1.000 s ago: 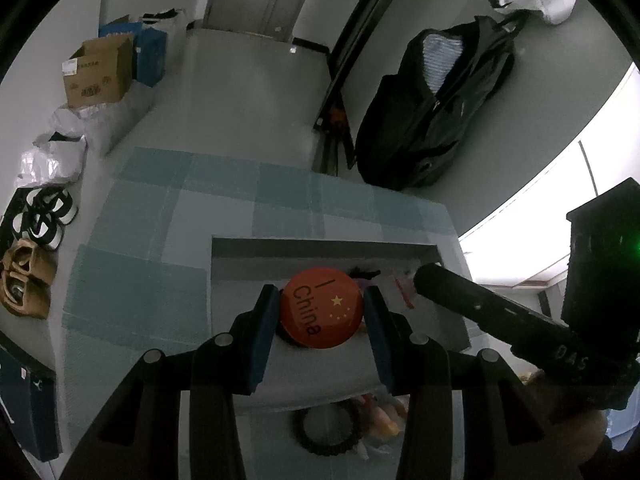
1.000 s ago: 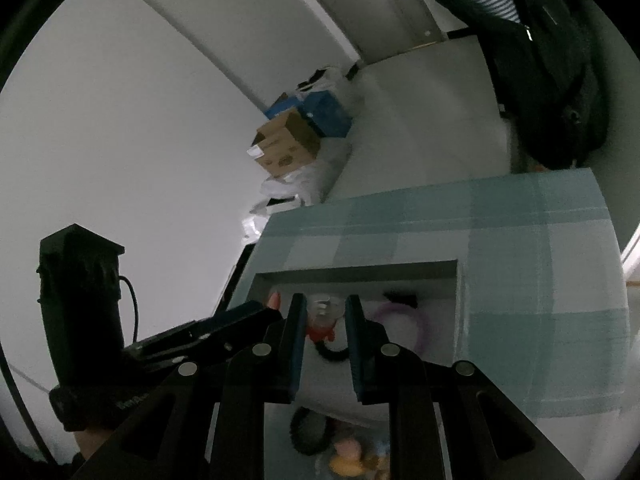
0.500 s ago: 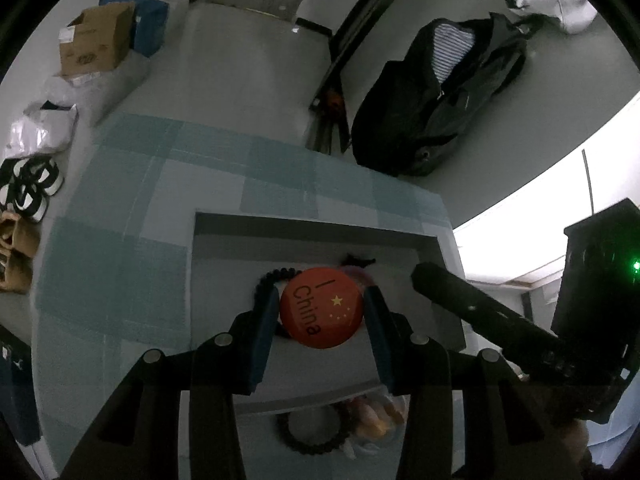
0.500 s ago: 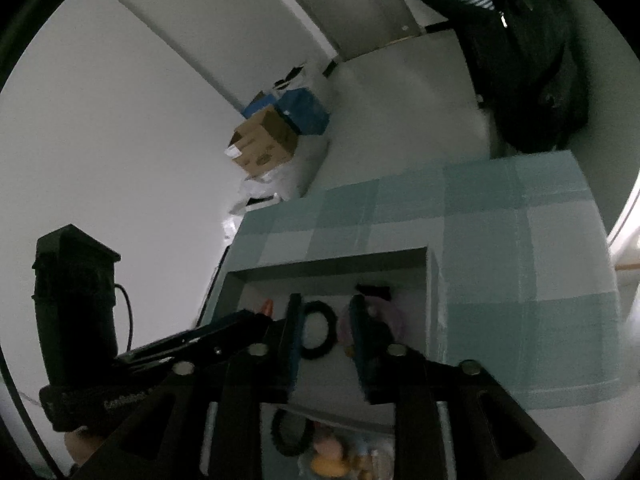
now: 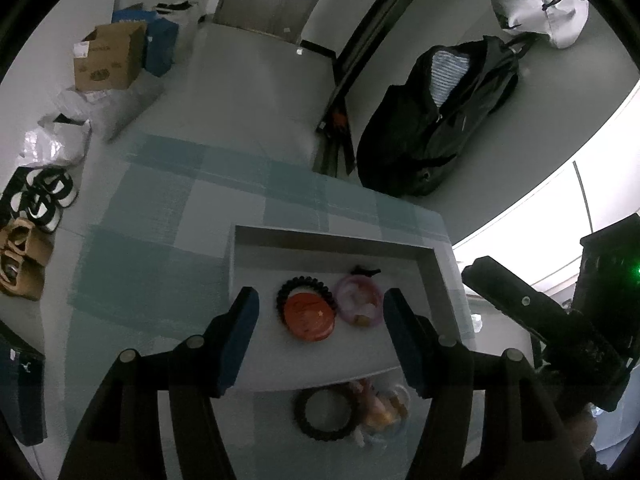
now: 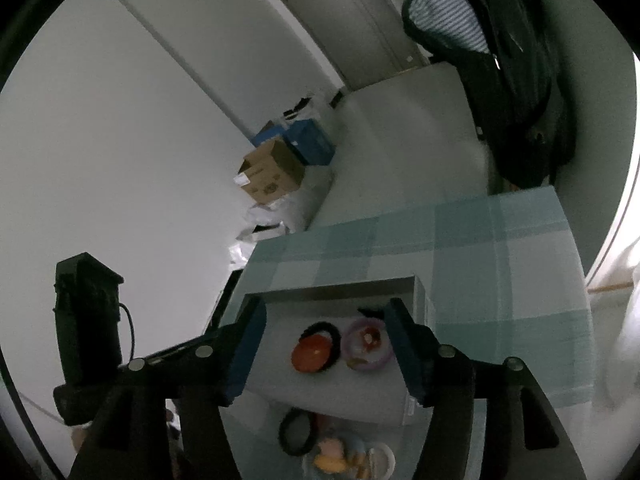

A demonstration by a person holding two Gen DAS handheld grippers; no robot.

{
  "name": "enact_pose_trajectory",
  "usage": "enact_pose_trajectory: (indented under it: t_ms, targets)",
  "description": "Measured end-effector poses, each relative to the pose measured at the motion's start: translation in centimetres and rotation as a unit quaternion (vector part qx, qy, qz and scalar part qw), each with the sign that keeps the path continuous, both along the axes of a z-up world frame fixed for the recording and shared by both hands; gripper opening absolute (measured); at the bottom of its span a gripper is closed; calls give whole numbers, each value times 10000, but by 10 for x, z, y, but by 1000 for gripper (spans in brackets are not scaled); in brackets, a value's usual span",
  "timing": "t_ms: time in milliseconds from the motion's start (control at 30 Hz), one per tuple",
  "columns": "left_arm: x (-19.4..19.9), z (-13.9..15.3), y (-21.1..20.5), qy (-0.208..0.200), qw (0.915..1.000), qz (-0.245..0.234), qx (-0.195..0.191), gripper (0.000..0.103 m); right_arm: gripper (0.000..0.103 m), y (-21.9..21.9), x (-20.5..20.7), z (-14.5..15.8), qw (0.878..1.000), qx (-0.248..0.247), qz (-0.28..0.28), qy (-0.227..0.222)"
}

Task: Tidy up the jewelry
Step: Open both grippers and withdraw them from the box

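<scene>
**Both hand-held grippers open above the tray of jewelry**

The left hand-held gripper (image 5: 320, 316) is wide open and holds nothing. Between its fingers, lower down, the red badge (image 5: 308, 319) lies in the white tray (image 5: 256, 248), resting partly on the black beaded bracelet (image 5: 304, 285). Just beside the badge, at 3 o'clock, lies the purple bracelet (image 5: 357, 305). A small black clip (image 5: 365, 270) is near the far wall of the tray, at 12 o'clock from the purple bracelet.

The right hand-held gripper (image 6: 325, 350) is also wide open and empty, above the same tray (image 6: 332, 293). Outside the tray, at 6 o'clock, a second black ring (image 5: 323, 413) lies on the checkered table (image 5: 160, 208), beside some small colored pieces that are too blurred to name.
</scene>
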State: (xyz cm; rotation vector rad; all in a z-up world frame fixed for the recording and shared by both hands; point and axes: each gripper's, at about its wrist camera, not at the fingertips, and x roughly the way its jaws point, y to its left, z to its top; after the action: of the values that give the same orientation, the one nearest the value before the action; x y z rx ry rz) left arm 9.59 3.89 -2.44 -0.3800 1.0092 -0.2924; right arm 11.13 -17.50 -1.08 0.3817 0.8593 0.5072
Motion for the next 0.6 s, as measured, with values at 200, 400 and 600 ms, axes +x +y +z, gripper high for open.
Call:
enact_pose_trajectory:
  t_ms: [200, 400, 600]
  targets:
    - [-11, 5, 4, -110, 9999, -3, 84, 60, 69, -4, -8, 4, 9999, -61, 49, -107]
    - [-23, 11, 4, -180, 9997, -179, 7, 60, 78, -11, -15, 9, 9996, -101, 17, -261]
    - [-42, 11, -4, -183, 9981, -569, -129, 60, 83, -13, -25, 12, 9991, -156, 20, -381]
